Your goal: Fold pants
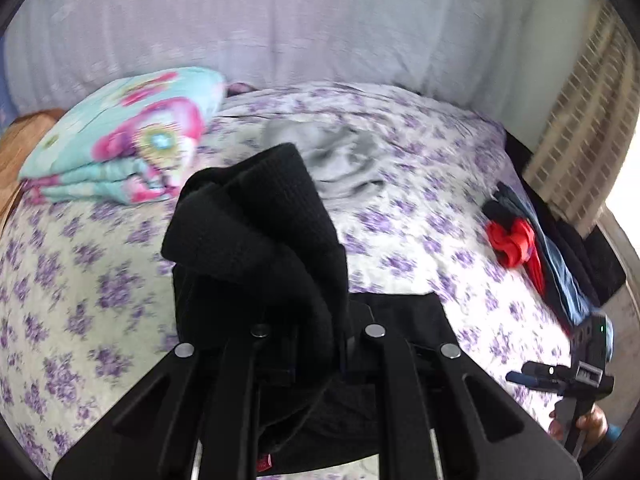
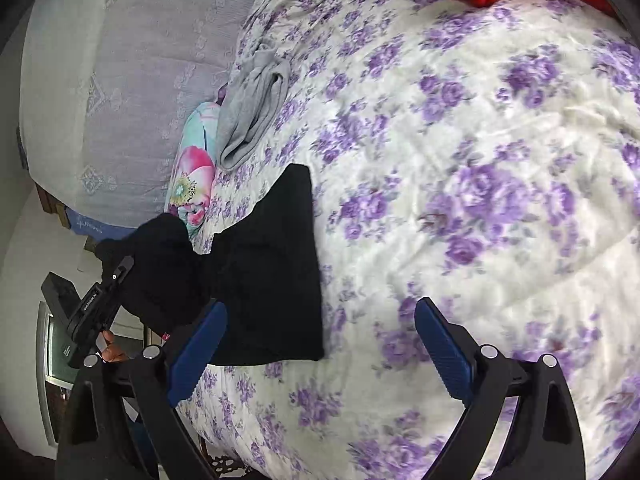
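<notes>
We've got the black pants (image 2: 276, 272) on the floral bed (image 2: 460, 160), long axis running toward the grey garment (image 2: 252, 108). Our left gripper (image 1: 304, 312) has its jaws clamped on one lifted, bunched end; our right gripper (image 2: 320, 344) hovers beside them, jaws wide.

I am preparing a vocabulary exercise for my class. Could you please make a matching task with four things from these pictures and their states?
Things:
1. black pants
2. grey garment
3. right gripper
4. floral blanket

States:
A. folded in a stack
B. open, holding nothing
C. crumpled on the bed
D. one end lifted by the left gripper

Pairs: 1-D, 2-C, 3-B, 4-A
</notes>
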Tool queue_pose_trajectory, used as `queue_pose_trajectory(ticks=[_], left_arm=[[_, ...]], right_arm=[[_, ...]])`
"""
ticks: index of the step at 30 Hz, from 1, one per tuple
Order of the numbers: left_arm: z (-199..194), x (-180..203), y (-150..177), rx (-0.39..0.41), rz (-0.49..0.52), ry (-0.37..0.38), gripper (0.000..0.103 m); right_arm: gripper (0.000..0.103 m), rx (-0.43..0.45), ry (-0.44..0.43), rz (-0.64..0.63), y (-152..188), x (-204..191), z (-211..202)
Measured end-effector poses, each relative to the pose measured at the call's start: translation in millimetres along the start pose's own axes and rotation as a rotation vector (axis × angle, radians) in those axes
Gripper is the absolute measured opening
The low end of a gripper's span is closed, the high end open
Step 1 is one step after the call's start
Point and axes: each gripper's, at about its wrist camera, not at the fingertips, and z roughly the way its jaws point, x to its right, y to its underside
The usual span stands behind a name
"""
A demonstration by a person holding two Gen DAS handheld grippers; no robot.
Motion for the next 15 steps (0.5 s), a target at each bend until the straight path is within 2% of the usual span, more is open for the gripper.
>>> queue_pose_trajectory(ticks=[3, 6, 9, 11, 12, 13, 15], left_arm=[[32.5, 79.9, 17.8, -0.078, 0.18, 0.044, 0.012], [69.3, 137.7, 48.1, -0.181, 0.311, 0.033, 0.012], [94.4, 161.8, 77.8, -0.259, 0.375, -0.029, 0.012], [97.1, 168.4, 88.8, -0.279, 0.42, -0.074, 0.015], [96.7, 172.9, 93.0, -0.288, 0.445, -0.09, 0.023], [93.9, 174.5, 95.0, -0.295, 0.457, -0.086, 0.036], [87.7, 178.4, 97.1, -0.309, 0.458, -0.06, 0.045]], right_arm=[[0.095, 0.003, -0.005, 0.007, -5.6, 25.7, -18.9], [0.095, 0.0, -0.007, 0.016, -11.5, 42.0, -30.7], [0.095, -0.01, -0.012, 0.018, -18.1, 55.7, -36.2], [0.095, -0.021, -0.018, 0.013, -21.1, 58.8, -35.8], [0.095, -0.028, -0.021, 0.009, -23.5, 61.0, -35.7], [0.095, -0.035, -0.023, 0.006, -26.1, 61.8, -34.3], [0.095, -0.048, -0.025, -0.01, -31.6, 57.7, -28.9]])
